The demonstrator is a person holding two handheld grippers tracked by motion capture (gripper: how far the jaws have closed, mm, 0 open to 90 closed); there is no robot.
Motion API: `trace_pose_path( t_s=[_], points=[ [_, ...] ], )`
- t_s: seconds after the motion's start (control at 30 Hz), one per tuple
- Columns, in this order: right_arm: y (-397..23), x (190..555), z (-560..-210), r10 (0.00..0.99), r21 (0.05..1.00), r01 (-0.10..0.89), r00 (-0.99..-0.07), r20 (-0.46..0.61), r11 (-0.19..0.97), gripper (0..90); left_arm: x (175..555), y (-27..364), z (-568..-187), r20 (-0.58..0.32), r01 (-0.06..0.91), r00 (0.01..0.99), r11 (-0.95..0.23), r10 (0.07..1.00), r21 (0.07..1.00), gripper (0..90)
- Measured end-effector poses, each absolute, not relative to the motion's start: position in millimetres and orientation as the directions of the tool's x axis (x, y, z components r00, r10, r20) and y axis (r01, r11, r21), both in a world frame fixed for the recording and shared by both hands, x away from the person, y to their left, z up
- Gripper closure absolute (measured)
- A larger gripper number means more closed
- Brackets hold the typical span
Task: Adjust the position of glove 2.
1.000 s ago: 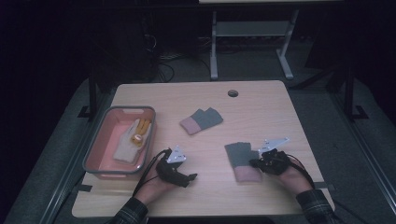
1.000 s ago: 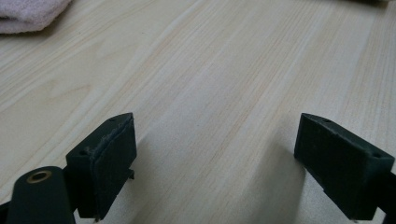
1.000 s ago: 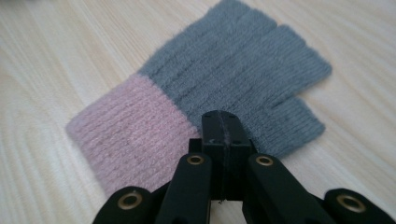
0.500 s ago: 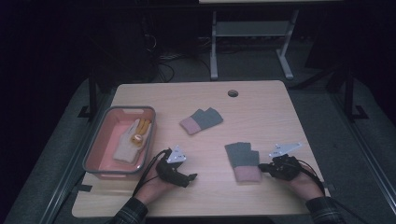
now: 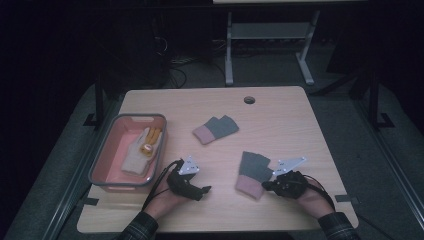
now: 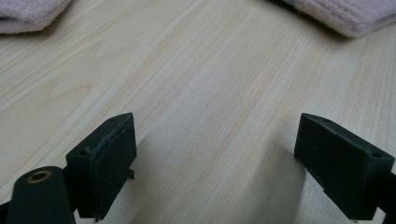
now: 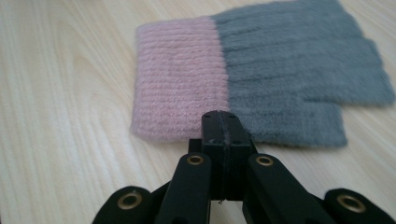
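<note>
- R gripper (image 7: 220, 122): jaws pressed flat together, nothing between them. Lower centre of right gripper view, tips at near edge of a glove (image 7: 261, 74), at the pink/grey seam; contact w/ fabric can't be told.
- High view: R gripper (image 5: 267, 184) lower right of frame, held in R hand (image 5: 312, 197), tips at right edge of same glove (image 5: 252, 173).
- That glove: flat on table (image 5: 280, 120), pink cuff toward bottom of frame, grey part up.
- L gripper (image 6: 215, 154): jaws wide apart, holding nothing, bare wood between. High view: L gripper (image 5: 202, 190) lower centre-left, L hand (image 5: 165, 200) below it.
- 2nd glove (image 5: 215, 129): mid-frame, well apart from both grippers.
- Pink bin (image 5: 100, 165): left of frame, just beside L gripper; cream glove (image 5: 137, 155) w/ orange fingertips lies inside.
</note>
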State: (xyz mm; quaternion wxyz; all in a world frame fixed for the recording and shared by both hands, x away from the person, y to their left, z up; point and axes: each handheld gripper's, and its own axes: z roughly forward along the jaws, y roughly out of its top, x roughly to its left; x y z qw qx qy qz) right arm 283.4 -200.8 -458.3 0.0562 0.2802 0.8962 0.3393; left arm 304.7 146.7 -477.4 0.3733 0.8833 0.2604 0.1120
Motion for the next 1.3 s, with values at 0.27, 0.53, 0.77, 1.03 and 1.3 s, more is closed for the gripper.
trace_pose_path(
  t_s=[0.27,0.53,0.77,1.03,1.3],
  points=[
    [-186,282,-459,0.507,0.647,0.438,-0.857,0.092,0.624,90.0,305,147,-477,0.004,0.376,0.839,-0.586,0.543,0.718,12.3],
    [-202,284,-457,0.547,0.667,0.455,-0.833,0.085,0.590,85.1,305,147,-477,0.004,0.376,0.839,-0.586,0.544,0.718,12.3],
    [-229,291,-459,0.648,0.680,0.514,-0.758,0.075,0.522,61.6,306,147,-478,0.004,0.393,0.822,-0.571,0.570,0.721,12.4],
    [-256,300,-469,0.755,0.694,0.566,-0.654,0.048,0.445,25.1,305,147,-478,-0.001,0.398,0.818,-0.565,0.575,0.722,12.3],
    [-266,305,-479,0.789,0.698,0.578,-0.614,0.032,0.422,13.4,305,147,-478,-0.001,0.399,0.820,-0.569,0.573,0.719,12.3]
  ],
)
